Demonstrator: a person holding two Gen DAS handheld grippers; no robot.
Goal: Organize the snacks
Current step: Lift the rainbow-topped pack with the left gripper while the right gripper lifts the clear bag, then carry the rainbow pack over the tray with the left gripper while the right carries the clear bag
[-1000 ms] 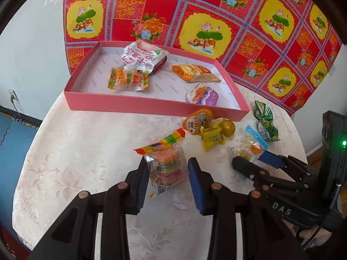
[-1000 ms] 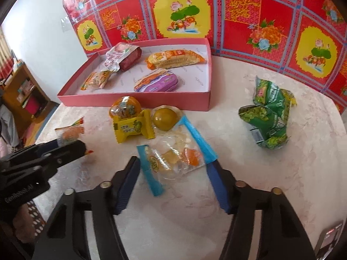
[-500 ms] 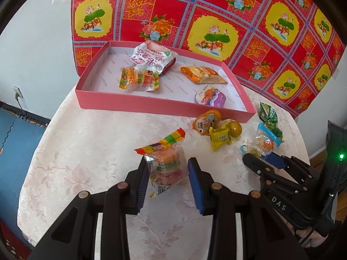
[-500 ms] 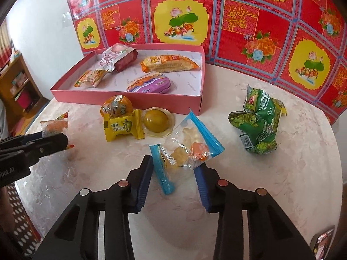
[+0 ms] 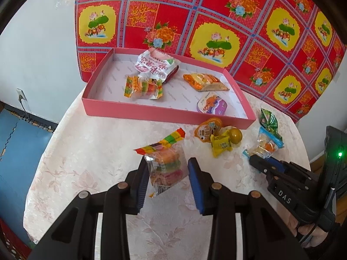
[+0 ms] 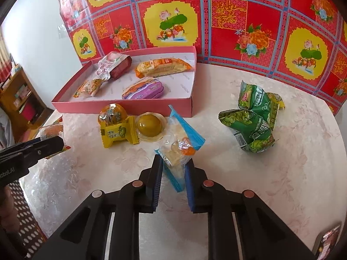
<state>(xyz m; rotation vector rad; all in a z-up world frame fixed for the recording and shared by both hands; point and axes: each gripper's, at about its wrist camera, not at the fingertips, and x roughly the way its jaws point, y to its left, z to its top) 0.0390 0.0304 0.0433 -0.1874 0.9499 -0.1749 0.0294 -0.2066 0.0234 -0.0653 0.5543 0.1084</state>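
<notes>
My left gripper [image 5: 168,166] is shut on a clear rainbow-striped candy packet [image 5: 166,162] and holds it above the table. My right gripper [image 6: 173,164] is shut on a clear blue-edged sweet bag [image 6: 180,145], lifted off the table; that bag also shows in the left wrist view [image 5: 264,146]. The pink box [image 5: 151,113] stands at the back with several snacks in it. It also shows in the right wrist view [image 6: 121,108]. In front of it lie an orange jelly cup [image 6: 111,113], a yellow packet [image 6: 118,133] and a round yellow-brown jelly [image 6: 149,125].
A crumpled green snack bag [image 6: 253,117] lies on the right of the round white table [image 6: 292,173]. A red flowered cloth [image 6: 238,21] hangs behind the box. A wooden shelf [image 6: 19,95] stands far left. A phone [image 6: 327,241] lies at the table's near right edge.
My right gripper closed on the blue-edged bag and lifted it. My left gripper kept its hold on the rainbow packet and rose with it.
</notes>
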